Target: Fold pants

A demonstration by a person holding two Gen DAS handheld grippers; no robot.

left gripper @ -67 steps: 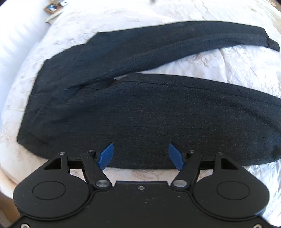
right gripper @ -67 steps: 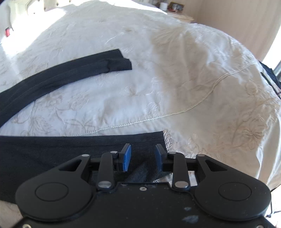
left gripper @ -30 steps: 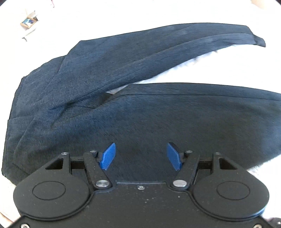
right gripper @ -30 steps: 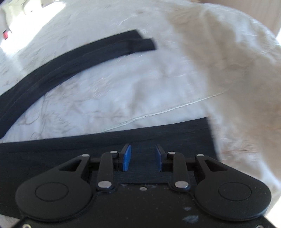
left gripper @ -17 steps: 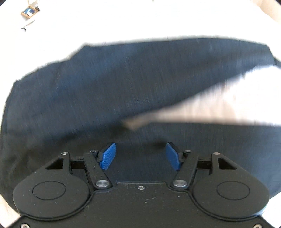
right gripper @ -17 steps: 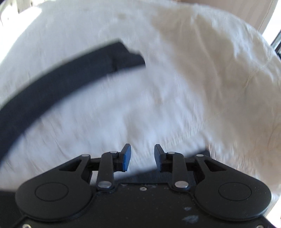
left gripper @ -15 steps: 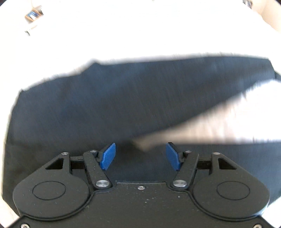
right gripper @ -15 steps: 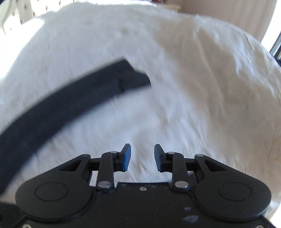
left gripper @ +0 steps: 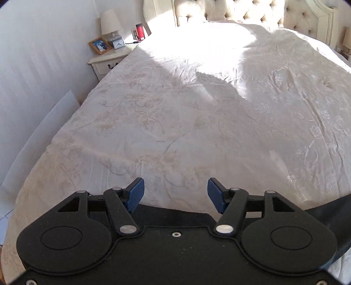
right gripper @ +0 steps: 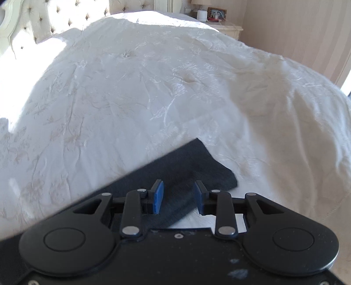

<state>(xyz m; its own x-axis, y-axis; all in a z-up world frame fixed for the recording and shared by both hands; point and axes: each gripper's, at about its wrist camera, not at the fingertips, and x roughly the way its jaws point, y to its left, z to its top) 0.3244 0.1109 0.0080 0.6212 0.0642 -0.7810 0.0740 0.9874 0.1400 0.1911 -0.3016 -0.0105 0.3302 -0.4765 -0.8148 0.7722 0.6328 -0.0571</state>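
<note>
A white embroidered bedspread (left gripper: pixel 197 122) fills the view ahead of both your grippers, running up to a tufted headboard (left gripper: pixel 252 11), with a nightstand (left gripper: pixel 107 61) off to the far left of your left gripper.

The dark pants (right gripper: pixel 186 175) lie low and close, mostly beneath and behind the tools. Under your right gripper (right gripper: pixel 178 196) a leg end sits directly below the fingers, its long axis running from that end back toward the left, under the tool's body. Its blue pads (right gripper: pixel 158 196) stand moderately apart, having just been widening, with cloth beneath them but nothing pinched.

Your left gripper (left gripper: pixel 175 195) is spread wide and empty; only a dark strip of the pants (left gripper: pixel 175 213) shows below its fingertips, continuing off to its right.

Judged from this, your right hand is the nearer to a graspable edge, the hem lying just ahead and to the right of its fingers.
</note>
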